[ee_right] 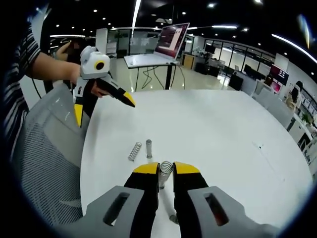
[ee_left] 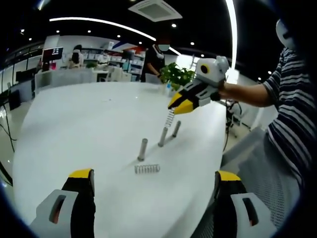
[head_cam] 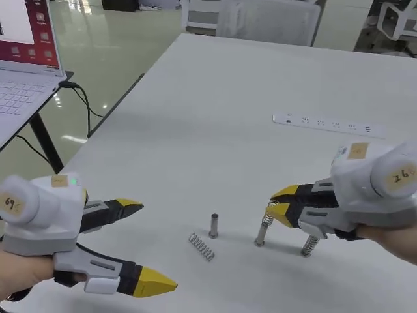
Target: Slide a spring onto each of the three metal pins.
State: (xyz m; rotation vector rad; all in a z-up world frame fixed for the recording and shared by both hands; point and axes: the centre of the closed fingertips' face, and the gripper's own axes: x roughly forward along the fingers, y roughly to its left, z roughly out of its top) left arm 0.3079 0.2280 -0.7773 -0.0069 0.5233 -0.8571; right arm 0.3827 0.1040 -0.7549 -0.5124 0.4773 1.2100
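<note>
Spring (head_cam: pixel 268 218) pinched in R gripper (head_cam: pixel 279 205) atop mid pin (head_cam: pixel 260 236); L gripper (head_cam: pixel 156 246) wide apart, empty, near loose spring (head_cam: pixel 201 246).

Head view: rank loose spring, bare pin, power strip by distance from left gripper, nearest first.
1. loose spring: lying just right of the left gripper.
2. bare pin: upright, just beyond the spring.
3. power strip: far across, to the right.
</note>
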